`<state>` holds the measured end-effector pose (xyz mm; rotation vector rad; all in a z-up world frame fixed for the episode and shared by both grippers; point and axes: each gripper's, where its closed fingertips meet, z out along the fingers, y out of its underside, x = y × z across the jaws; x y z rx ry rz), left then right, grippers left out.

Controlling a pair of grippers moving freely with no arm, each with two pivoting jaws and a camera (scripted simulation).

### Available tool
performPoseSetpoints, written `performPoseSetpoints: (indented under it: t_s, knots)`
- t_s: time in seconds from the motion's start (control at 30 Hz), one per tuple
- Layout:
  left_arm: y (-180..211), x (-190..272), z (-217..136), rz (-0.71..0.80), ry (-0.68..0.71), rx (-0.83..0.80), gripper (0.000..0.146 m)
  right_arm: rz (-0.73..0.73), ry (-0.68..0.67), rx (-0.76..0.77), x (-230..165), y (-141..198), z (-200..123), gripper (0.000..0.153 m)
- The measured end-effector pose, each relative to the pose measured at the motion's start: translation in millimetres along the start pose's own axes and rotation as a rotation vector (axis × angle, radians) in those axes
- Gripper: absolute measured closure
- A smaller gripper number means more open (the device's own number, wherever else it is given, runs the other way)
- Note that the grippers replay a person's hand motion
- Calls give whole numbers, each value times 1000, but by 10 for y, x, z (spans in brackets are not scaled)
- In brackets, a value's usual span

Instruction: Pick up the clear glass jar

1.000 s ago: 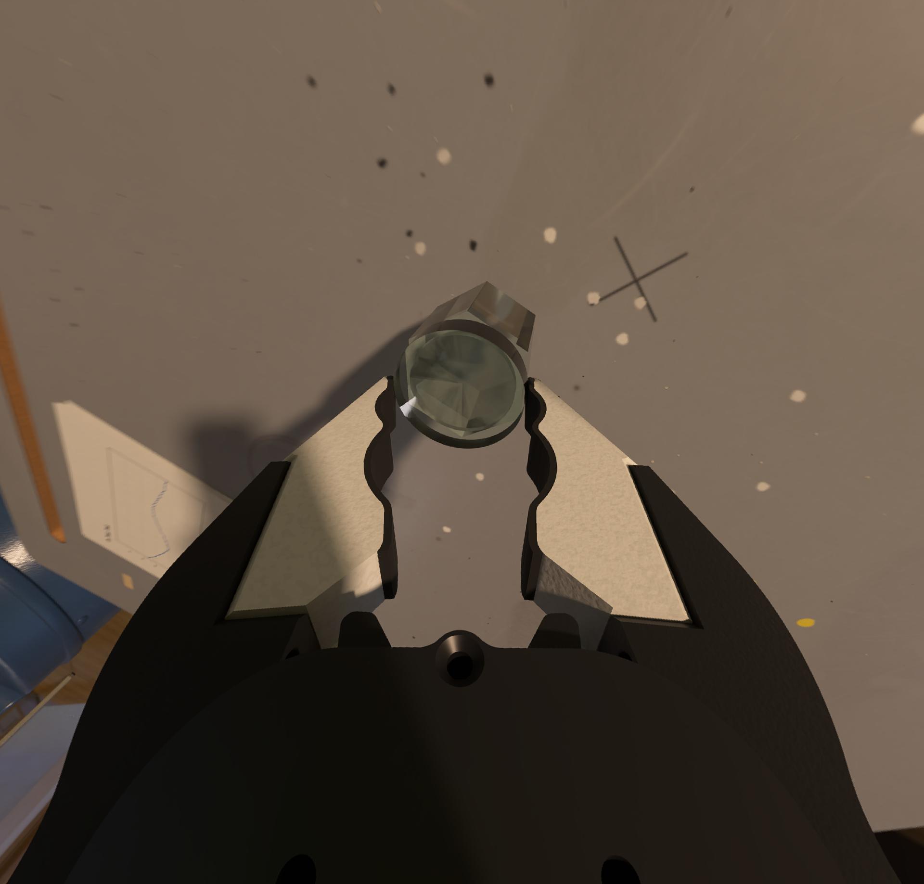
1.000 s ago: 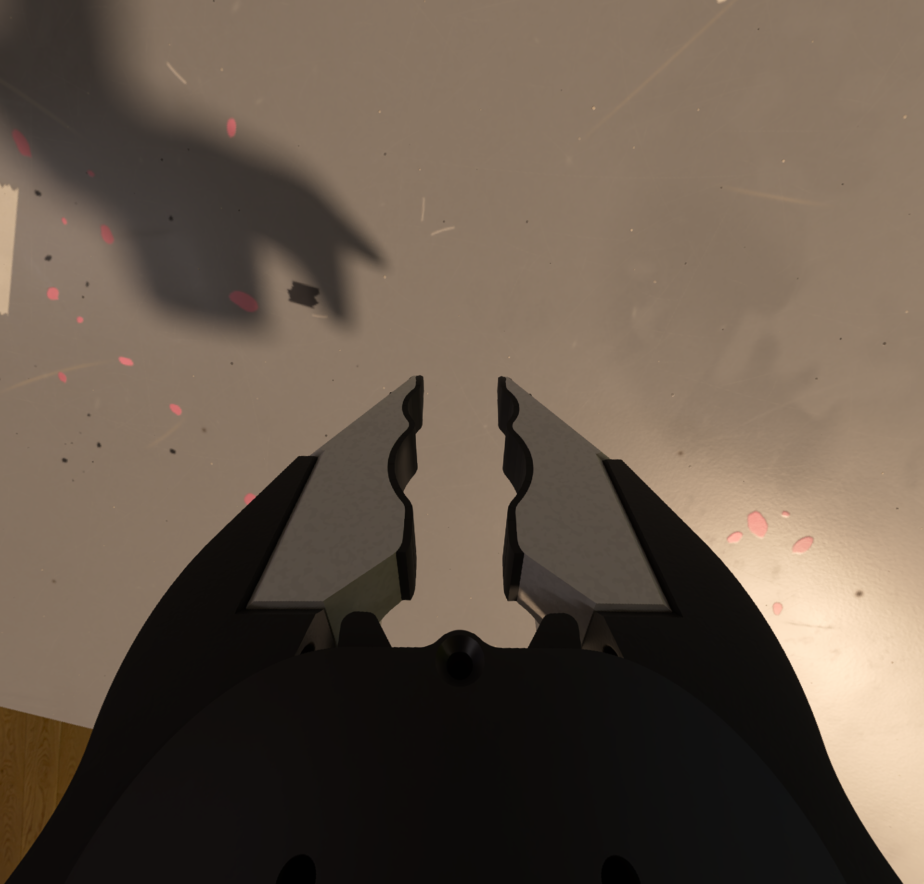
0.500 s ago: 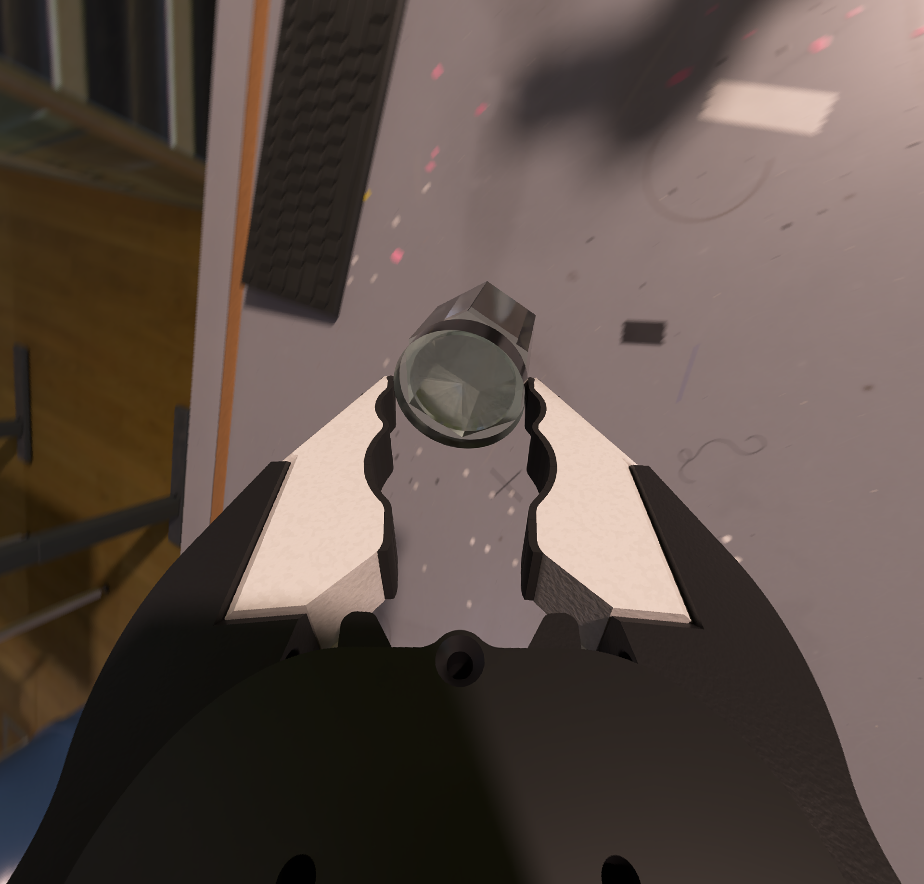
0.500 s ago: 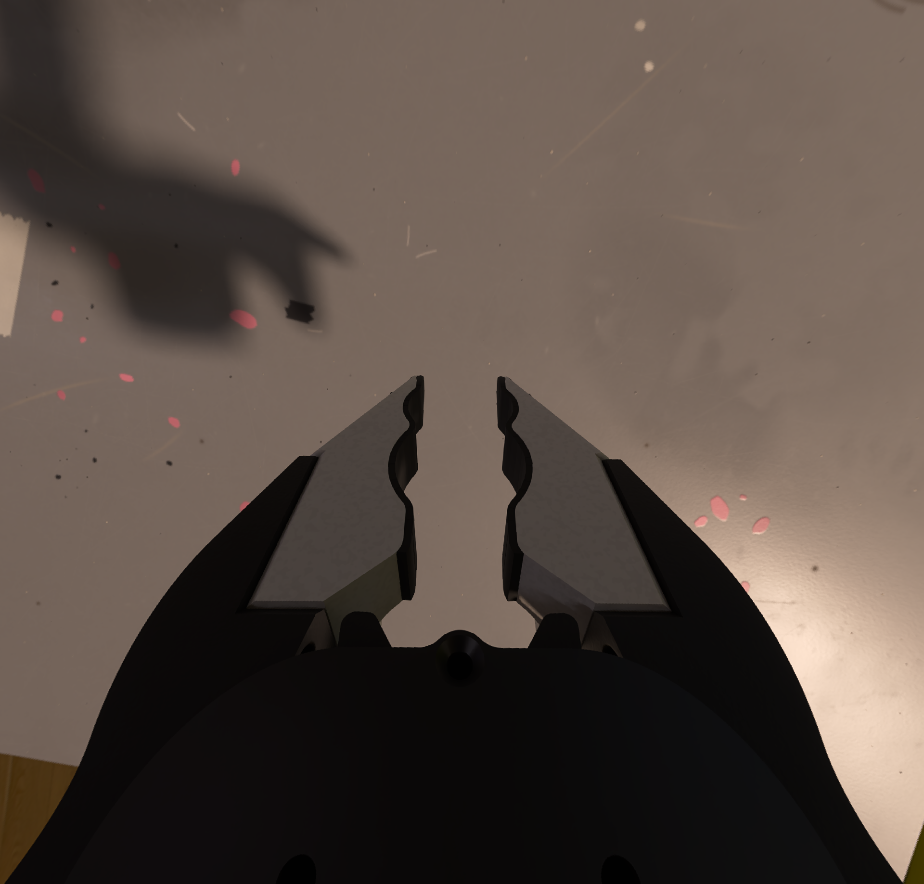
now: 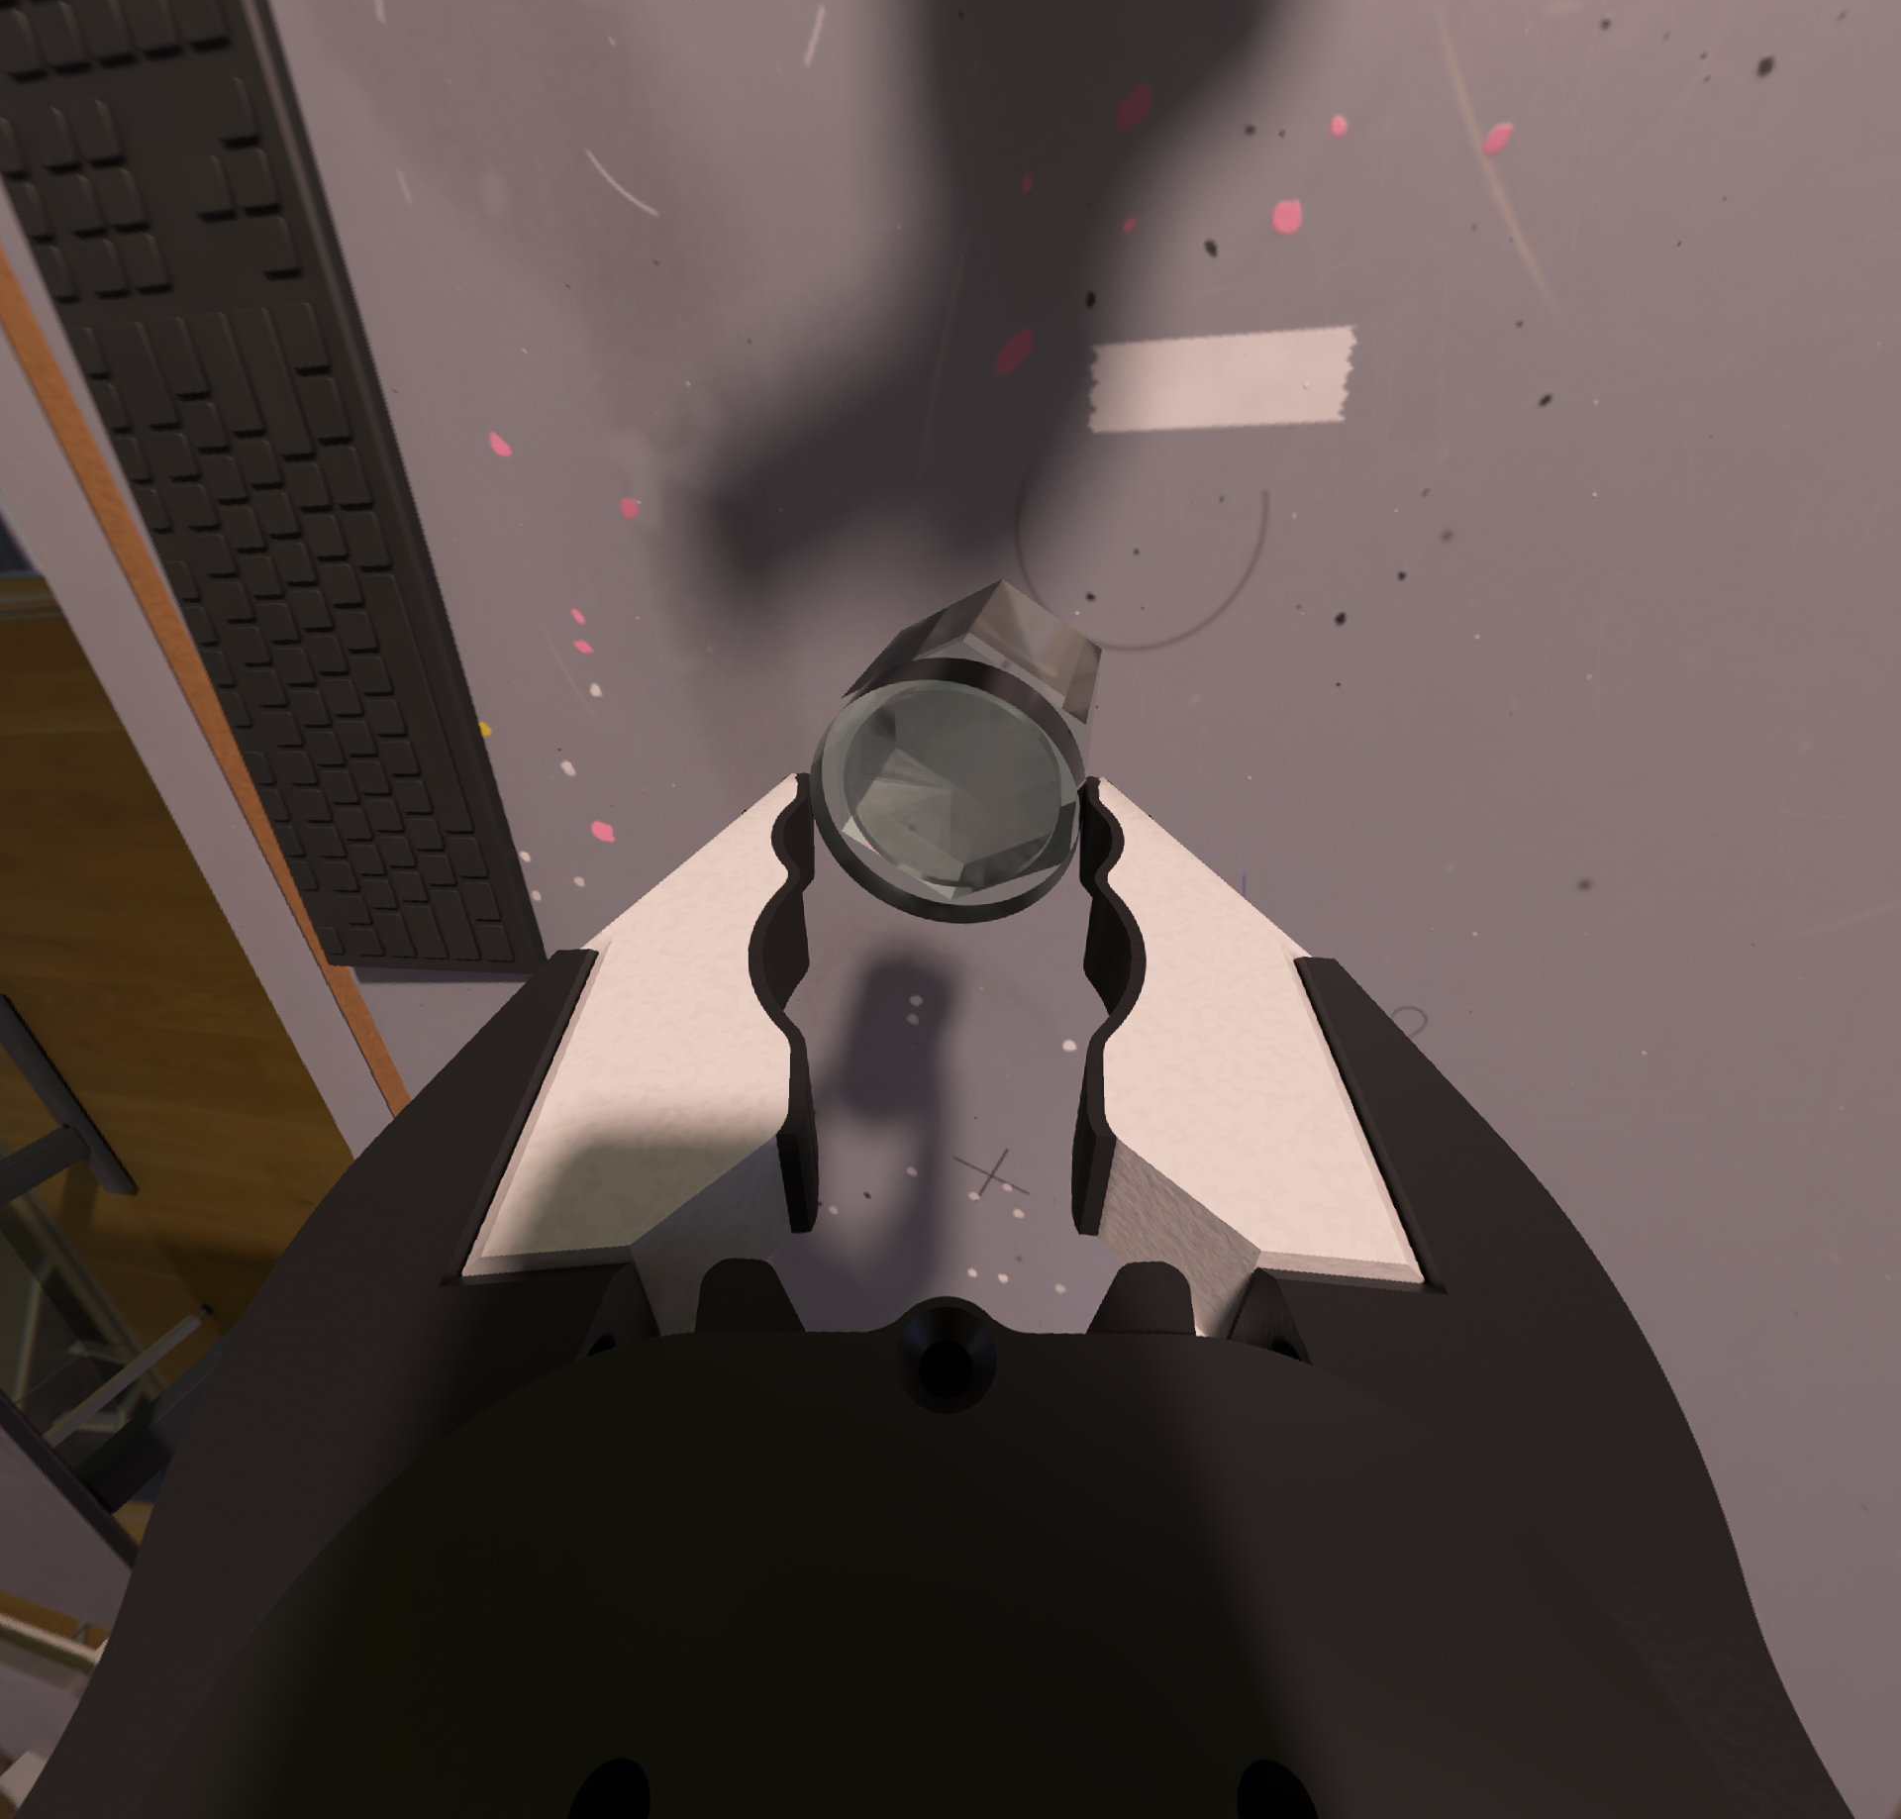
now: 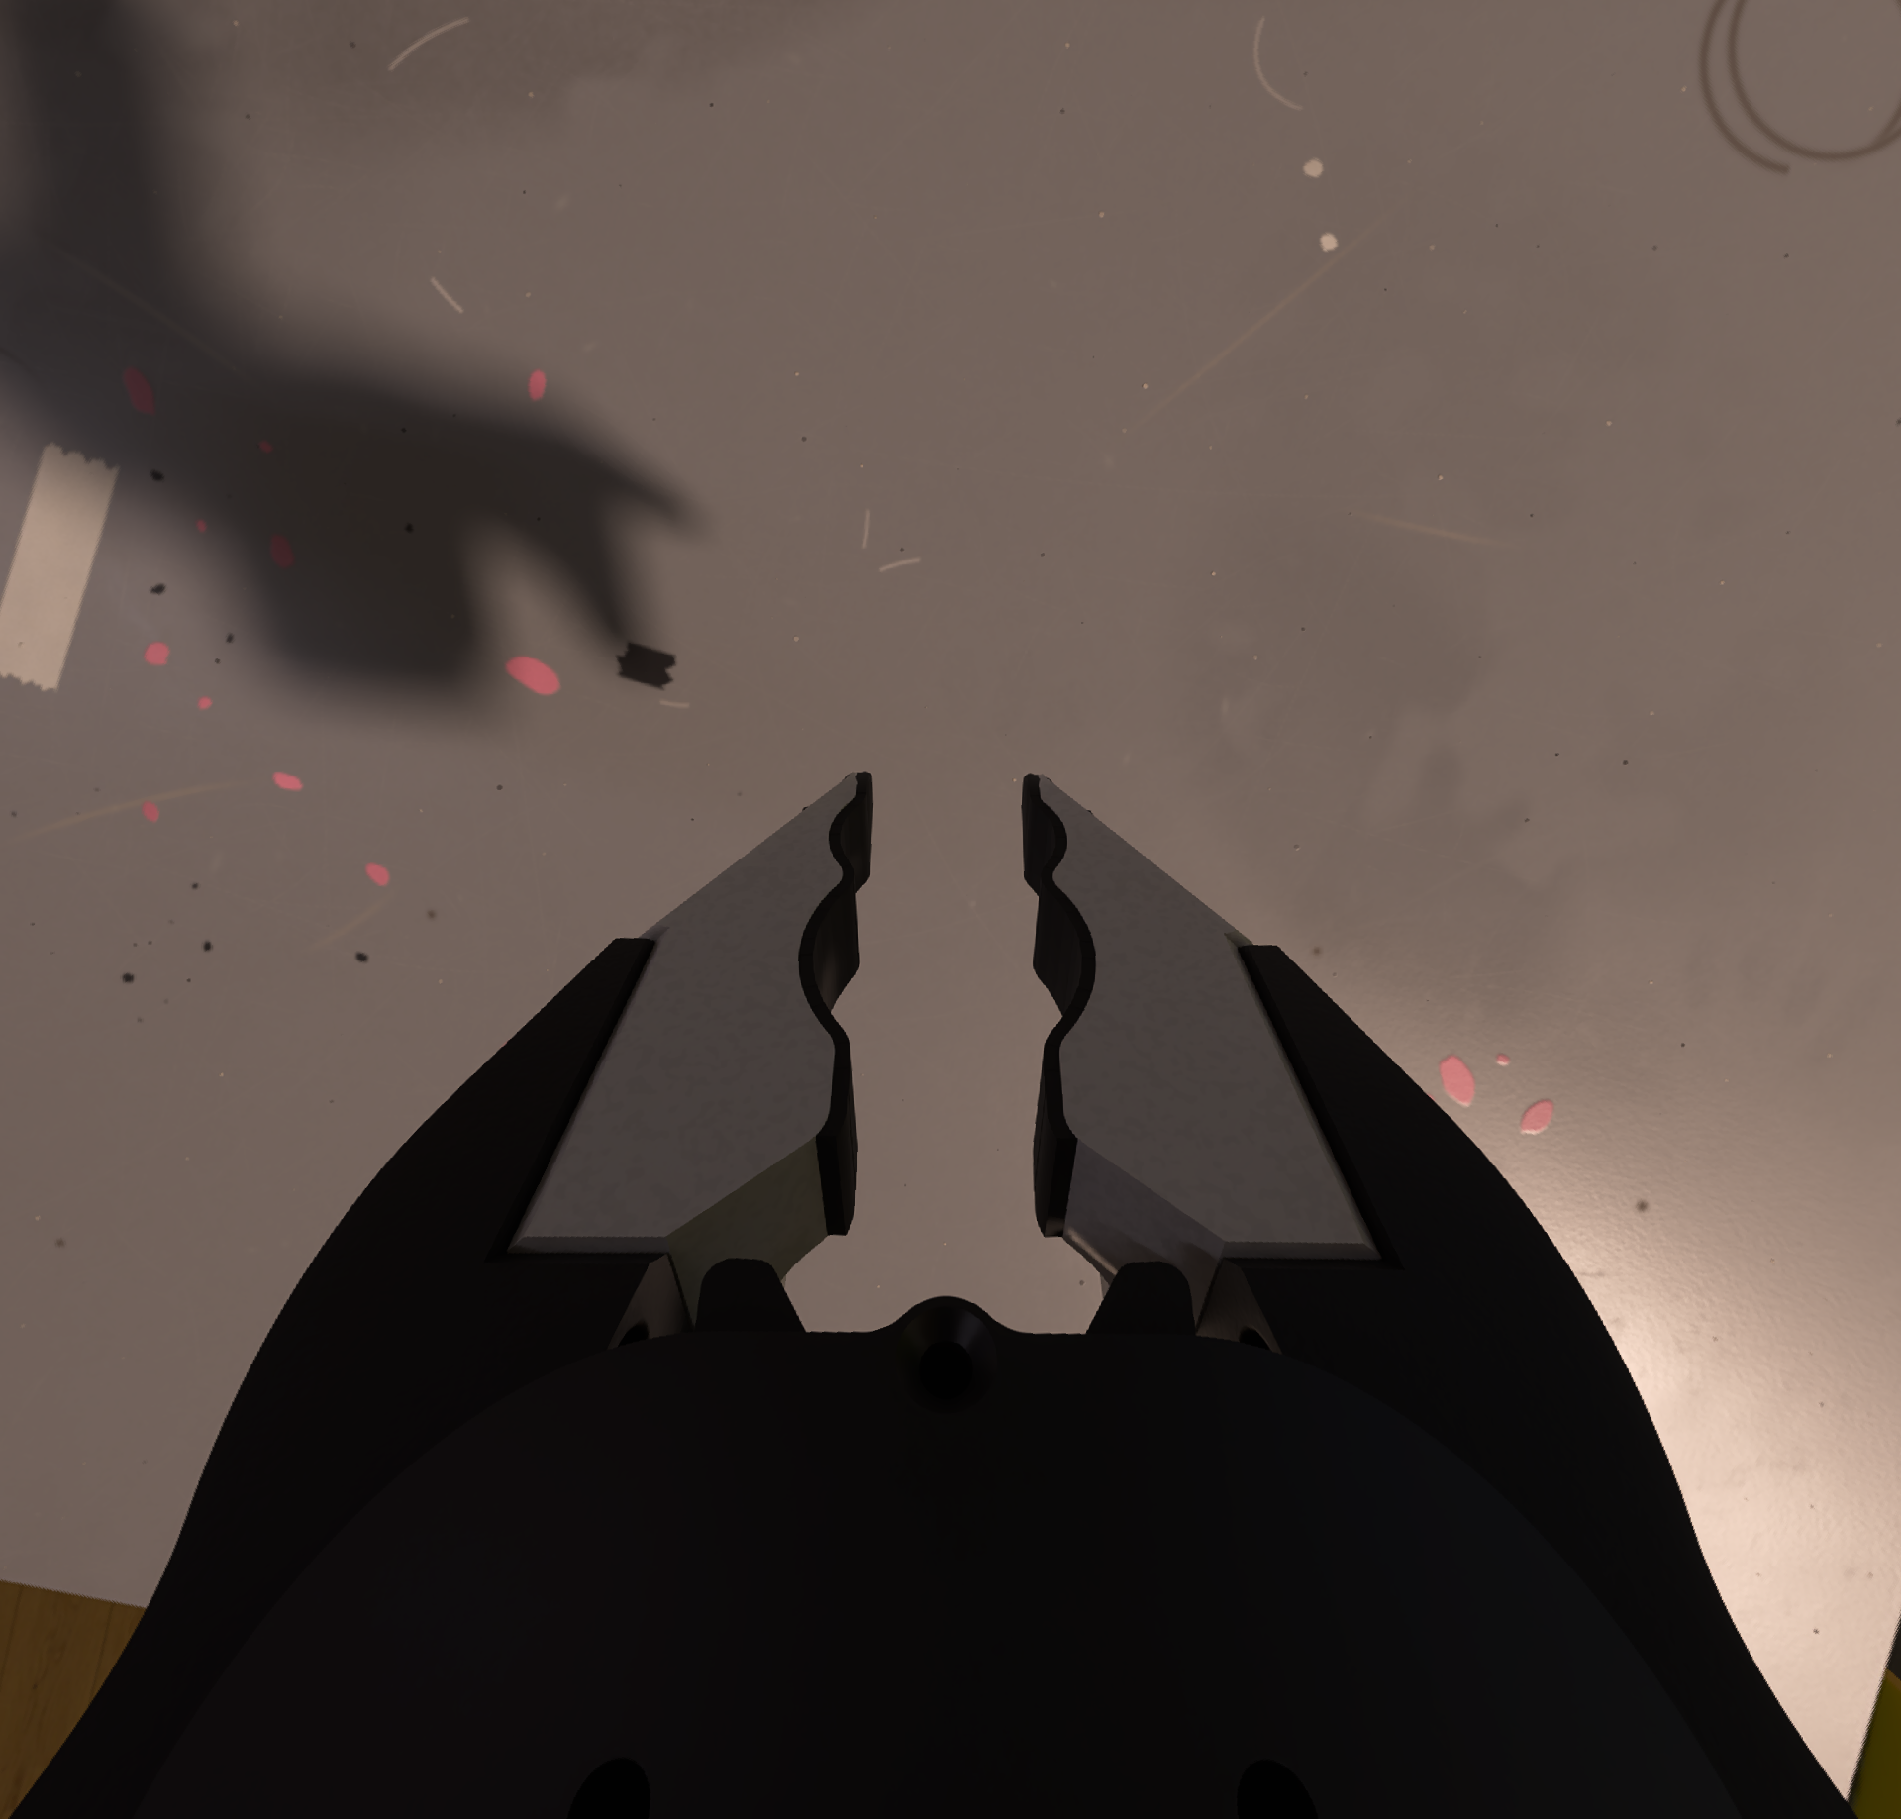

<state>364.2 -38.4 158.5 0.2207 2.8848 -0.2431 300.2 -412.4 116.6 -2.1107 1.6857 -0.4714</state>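
Note:
The clear glass jar has a round rim facing the camera and a faceted body pointing away. My left gripper is shut on the jar at its fingertips and holds it well above the grey table. The jar's shadow falls on the table below it. My right gripper is empty, with a narrow gap between its two fingers, and hangs above the same table. The jar does not show in the right wrist view.
A black keyboard lies along the table's left edge, beside an orange strip. A strip of white tape lies ahead, and also shows in the right wrist view. Wooden floor lies beyond the left edge.
The left gripper has lifted and swung with the jar in it; the keyboard and tape now sit closer in its view. The right gripper has drifted slightly over the table.

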Motion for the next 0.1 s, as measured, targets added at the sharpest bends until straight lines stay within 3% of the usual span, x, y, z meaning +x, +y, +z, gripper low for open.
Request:
performPoseSetpoints:
  t_s: [0.1]
  knots:
    - [-41,16,49,1,25,-39,94,1,-6,-3,-3,13,4,124]
